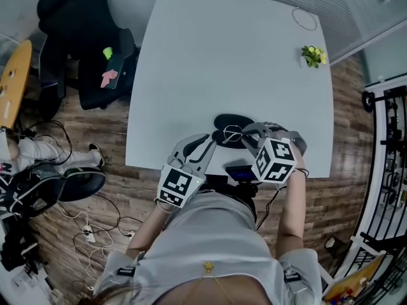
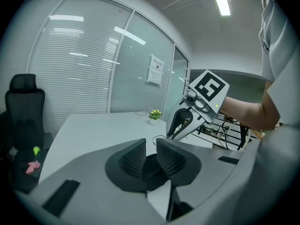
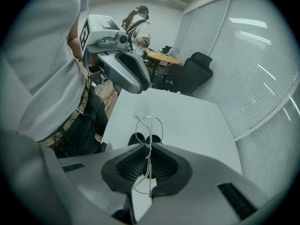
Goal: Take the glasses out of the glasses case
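As I look down in the head view, the case (image 1: 233,121) lies open near the table's (image 1: 241,56) lower edge, at lower centre of the frame. The glasses (image 1: 232,134) sit just over its near side. My left gripper (image 1: 210,143) reaches in from the lower left and my right gripper (image 1: 249,138) from the lower right, and their tips come together at the case.

In the left gripper view, the jaws stand nearly together, low at centre frame. The case's dark edge sits between the pads (image 2: 171,159), so I read this tool as clamped on the case and pinning it. The right gripper slants down from the upper right, with its tips just beyond.

In the right gripper view, the jaws are clenched on the thin wire frame of the glasses, which rises out of the pads at centre frame. The rims stand above the dark case beyond, and I cannot tell whether they touch it.

I judge the step in hand to be the lift-out: the glasses are gripped but not yet clear of the case. Next I should raise the right gripper gently while the left one holds the case down. The thin frame could bend or slip.
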The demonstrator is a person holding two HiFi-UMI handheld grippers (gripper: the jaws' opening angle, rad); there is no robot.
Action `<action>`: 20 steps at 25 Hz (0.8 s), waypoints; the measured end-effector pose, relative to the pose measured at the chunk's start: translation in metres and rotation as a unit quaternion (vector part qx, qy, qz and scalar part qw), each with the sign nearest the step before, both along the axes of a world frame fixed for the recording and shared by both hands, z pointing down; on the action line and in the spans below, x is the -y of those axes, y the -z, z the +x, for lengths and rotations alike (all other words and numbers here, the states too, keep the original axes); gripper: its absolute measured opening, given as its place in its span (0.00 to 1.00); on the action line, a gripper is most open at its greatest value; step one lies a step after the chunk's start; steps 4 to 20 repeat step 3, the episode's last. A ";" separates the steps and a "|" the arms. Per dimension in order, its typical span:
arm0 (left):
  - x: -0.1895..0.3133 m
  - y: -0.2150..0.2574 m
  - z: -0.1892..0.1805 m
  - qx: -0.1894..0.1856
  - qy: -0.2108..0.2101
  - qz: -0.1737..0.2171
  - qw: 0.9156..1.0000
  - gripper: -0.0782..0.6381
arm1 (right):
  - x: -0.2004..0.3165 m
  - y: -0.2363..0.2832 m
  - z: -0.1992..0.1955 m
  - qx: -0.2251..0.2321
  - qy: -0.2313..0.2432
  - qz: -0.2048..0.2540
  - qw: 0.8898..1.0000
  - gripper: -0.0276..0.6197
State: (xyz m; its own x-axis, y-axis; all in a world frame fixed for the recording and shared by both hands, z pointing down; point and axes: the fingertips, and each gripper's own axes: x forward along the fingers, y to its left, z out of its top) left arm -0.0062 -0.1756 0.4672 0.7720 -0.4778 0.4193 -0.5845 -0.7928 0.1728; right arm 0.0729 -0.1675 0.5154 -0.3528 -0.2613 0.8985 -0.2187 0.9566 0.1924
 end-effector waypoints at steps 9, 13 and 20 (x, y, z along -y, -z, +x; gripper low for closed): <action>0.000 0.000 0.000 0.000 0.003 0.000 1.000 0.22 | -0.001 -0.003 0.002 -0.005 0.002 -0.003 1.000 0.11; 0.000 0.000 0.000 0.000 0.003 0.000 1.000 0.22 | -0.001 -0.003 0.002 -0.005 0.002 -0.003 1.000 0.11; 0.000 0.000 0.000 0.000 0.003 0.000 1.000 0.22 | -0.001 -0.003 0.002 -0.005 0.002 -0.003 1.000 0.11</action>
